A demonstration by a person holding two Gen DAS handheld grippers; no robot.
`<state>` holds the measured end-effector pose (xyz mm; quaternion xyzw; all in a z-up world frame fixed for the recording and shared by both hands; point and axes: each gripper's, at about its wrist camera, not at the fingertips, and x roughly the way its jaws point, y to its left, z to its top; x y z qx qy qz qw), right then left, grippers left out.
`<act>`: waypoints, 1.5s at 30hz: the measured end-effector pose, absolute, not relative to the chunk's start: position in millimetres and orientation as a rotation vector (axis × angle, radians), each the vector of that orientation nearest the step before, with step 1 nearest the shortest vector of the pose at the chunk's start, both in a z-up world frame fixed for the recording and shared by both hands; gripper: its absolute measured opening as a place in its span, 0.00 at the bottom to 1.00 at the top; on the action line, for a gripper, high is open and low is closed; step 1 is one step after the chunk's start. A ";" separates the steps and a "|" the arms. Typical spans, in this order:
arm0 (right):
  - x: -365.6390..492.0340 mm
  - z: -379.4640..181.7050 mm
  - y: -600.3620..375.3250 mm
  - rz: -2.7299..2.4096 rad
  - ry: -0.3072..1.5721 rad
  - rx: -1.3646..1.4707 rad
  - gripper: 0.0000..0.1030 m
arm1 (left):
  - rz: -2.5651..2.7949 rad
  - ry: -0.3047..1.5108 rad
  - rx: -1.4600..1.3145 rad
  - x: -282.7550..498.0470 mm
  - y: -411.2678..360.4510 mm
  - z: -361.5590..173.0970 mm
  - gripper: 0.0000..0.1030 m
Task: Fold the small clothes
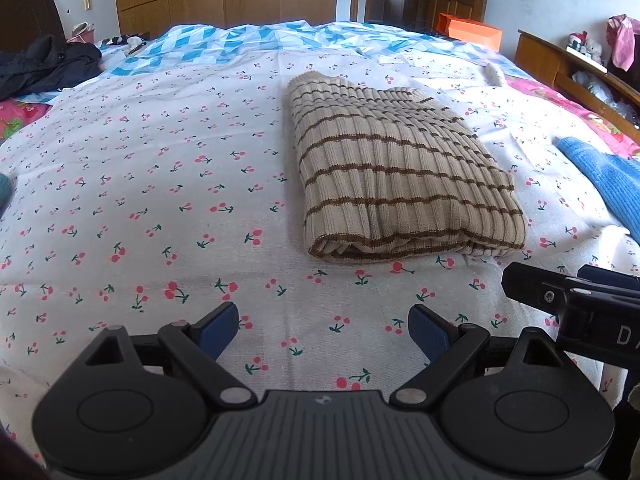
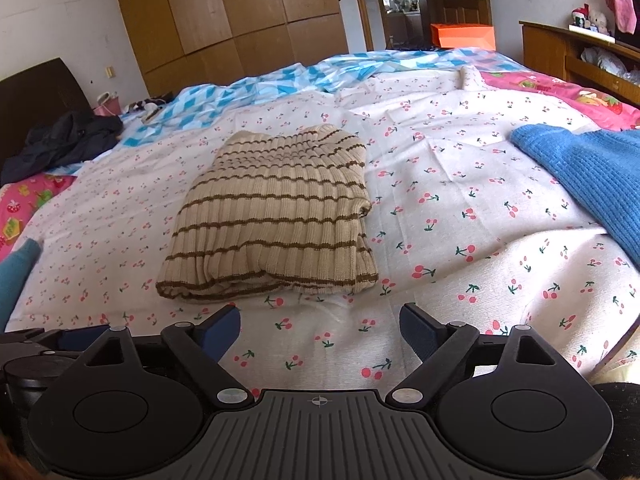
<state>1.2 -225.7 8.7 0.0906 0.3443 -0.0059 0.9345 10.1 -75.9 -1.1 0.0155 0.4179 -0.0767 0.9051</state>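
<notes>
Dark jacket dumped at bed's far left edge, out of work zone; teal cloth at left edge, likely waiting turn

Left tool released, nothing between pads, hangs over cherry-print sheet just short of sweater

Striped beige sweater mid-bed, folded into compact rectangle, hem toward tools – fold looks done

Right tool wide apart, empty, clear of sweater

Blue knit at right, unfolded, probably next

Writing: "D" on right tool body in left view, rest cut off
</notes>
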 end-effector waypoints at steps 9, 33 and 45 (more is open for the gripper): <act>-2.6 10.3 -228.4 -0.025 0.724 0.197 0.91 | -0.167 0.878 0.032 5.0 -76.9 2.5 0.94; -1.9 10.9 -228.9 -0.045 0.787 0.240 0.93 | -0.128 0.954 -0.011 9.6 -68.0 8.1 0.94; 2.3 9.1 -234.7 -0.035 0.809 0.289 0.93 | -0.108 0.991 0.011 17.2 -70.4 12.5 0.94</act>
